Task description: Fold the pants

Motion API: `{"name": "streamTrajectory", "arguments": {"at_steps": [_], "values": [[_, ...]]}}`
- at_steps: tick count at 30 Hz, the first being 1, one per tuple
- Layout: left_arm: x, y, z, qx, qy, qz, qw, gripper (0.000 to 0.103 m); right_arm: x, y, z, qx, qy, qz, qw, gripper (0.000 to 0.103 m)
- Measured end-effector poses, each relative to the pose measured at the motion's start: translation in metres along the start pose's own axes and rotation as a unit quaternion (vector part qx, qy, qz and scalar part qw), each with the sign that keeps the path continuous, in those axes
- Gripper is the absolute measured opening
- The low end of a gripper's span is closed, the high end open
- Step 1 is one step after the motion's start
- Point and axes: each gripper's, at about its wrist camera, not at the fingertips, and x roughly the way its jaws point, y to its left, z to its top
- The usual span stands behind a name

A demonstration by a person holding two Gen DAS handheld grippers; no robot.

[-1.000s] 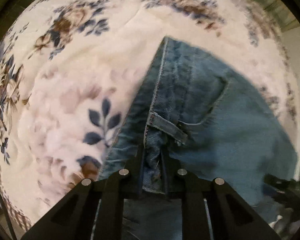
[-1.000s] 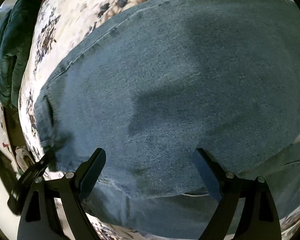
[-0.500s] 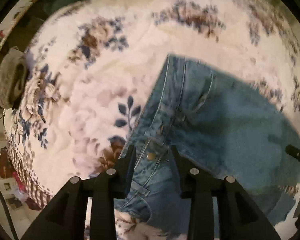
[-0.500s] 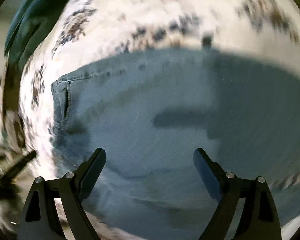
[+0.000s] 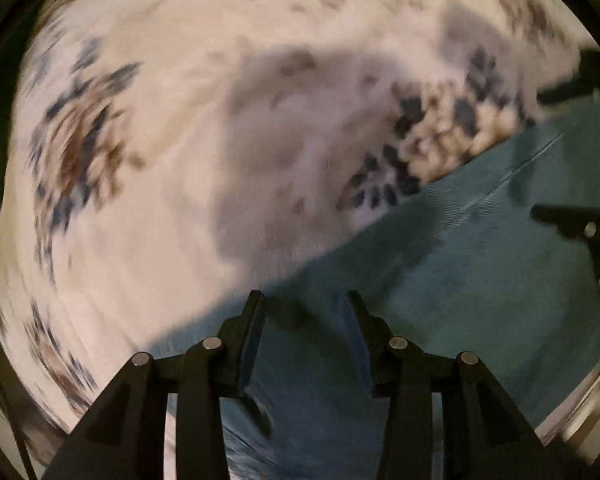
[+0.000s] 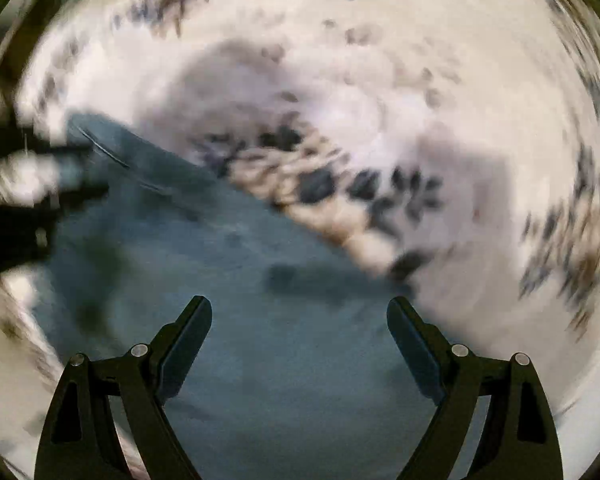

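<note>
where it lies — jeans (image 6: 260, 340) edge runs diagonally.

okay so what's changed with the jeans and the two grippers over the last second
The left gripper let go of the jeans waistband; its jaws are opening with nothing clamped. Both views swung toward the floral blanket. The right gripper stayed wide open above the denim.

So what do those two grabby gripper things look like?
Both are black. The left gripper and the right gripper each have two flat, pointed fingers on angular black arms with triangle-shaped cut-outs, joined by small round silver bolts. No cables, markings or sleeves show.
</note>
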Motion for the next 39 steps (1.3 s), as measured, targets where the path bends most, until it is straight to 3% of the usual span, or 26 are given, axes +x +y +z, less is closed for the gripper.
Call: {"name": "streamTrajectory", "arguments": {"at_steps": [3,7,10,12,14,16,17,18,20,21,27,30,34,36,39], "values": [[0.024,-0.002,0.012,0.038,0.031,-0.008,0.9988,0.039,0.023,-0.006,0.014,-0.044,0.038,0.003,0.998,0.092],[0.036,0.014,0.019,0.042,0.051,-0.061,0.9960,0.040,0.055,-0.017,0.022,-0.067,0.108,0.038,0.991,0.092],[0.038,0.027,0.019,0.040,0.059,-0.104,0.9921,0.051,0.061,-0.025,0.026,-0.080,0.126,0.059,0.987,0.091],[0.040,0.030,0.019,0.050,0.063,-0.111,0.9906,0.054,0.061,-0.032,0.031,-0.085,0.132,0.070,0.985,0.091],[0.042,0.022,0.013,0.072,0.061,-0.100,0.9905,0.054,0.056,-0.037,0.034,-0.095,0.126,0.074,0.985,0.083],[0.043,0.010,0.007,0.078,0.058,-0.099,0.9903,0.053,0.047,-0.041,0.033,-0.105,0.111,0.079,0.985,0.053],[0.043,0.008,0.005,0.078,0.053,-0.096,0.9909,0.051,0.042,-0.042,0.031,-0.106,0.105,0.079,0.986,0.043],[0.043,0.003,0.002,0.081,0.045,-0.079,0.9925,0.042,0.037,-0.044,0.029,-0.109,0.096,0.076,0.986,0.028],[0.045,-0.001,-0.004,0.079,0.037,-0.041,0.9953,0.023,0.029,-0.044,0.023,-0.112,0.085,0.066,0.988,0.018],[0.044,-0.004,-0.007,0.077,0.034,-0.033,0.9959,0.003,0.024,-0.045,0.018,-0.115,0.079,0.061,0.988,0.013],[0.027,-0.041,-0.048,0.083,-0.023,0.019,0.9961,0.001,-0.005,-0.045,-0.015,-0.112,0.024,0.048,0.992,0.008],[0.001,-0.051,-0.070,0.069,-0.068,0.022,0.9951,0.004,-0.023,-0.038,-0.042,-0.125,-0.008,0.038,0.991,0.007],[-0.034,-0.059,-0.089,0.093,-0.113,0.024,0.9889,0.008,-0.040,0.005,-0.068,-0.164,-0.033,0.014,0.986,0.007],[-0.036,-0.071,-0.090,0.107,-0.114,0.012,0.9876,0.008,-0.049,0.014,-0.081,-0.184,-0.043,0.005,0.982,0.006],[-0.039,-0.072,-0.067,0.136,-0.097,0.005,0.9858,0.009,-0.053,0.025,-0.096,-0.185,-0.054,0.000,0.981,0.006]]}}
